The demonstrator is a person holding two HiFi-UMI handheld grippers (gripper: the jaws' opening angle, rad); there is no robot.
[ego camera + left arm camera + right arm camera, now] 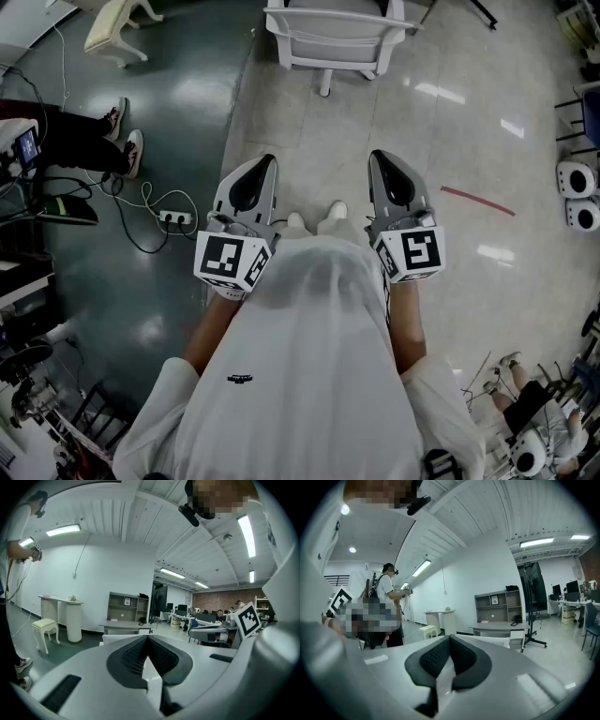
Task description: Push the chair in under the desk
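The white chair (333,42) stands on the pale floor some way ahead of me, at the top of the head view. Its back shows just beyond the jaws as the chair (112,638) in the left gripper view and the chair (492,641) in the right gripper view. A grey desk (123,626) stands behind it, the same desk (497,629) seen from the right side. My left gripper (267,161) and right gripper (378,157) are held side by side at waist height, both shut and empty, well short of the chair.
A power strip (176,218) with cables lies on the dark floor to my left, near a bystander's shoes (131,150). A cream stool (117,28) stands far left. Red tape (476,200) marks the floor at right. A shelf unit (128,606) stands behind the desk.
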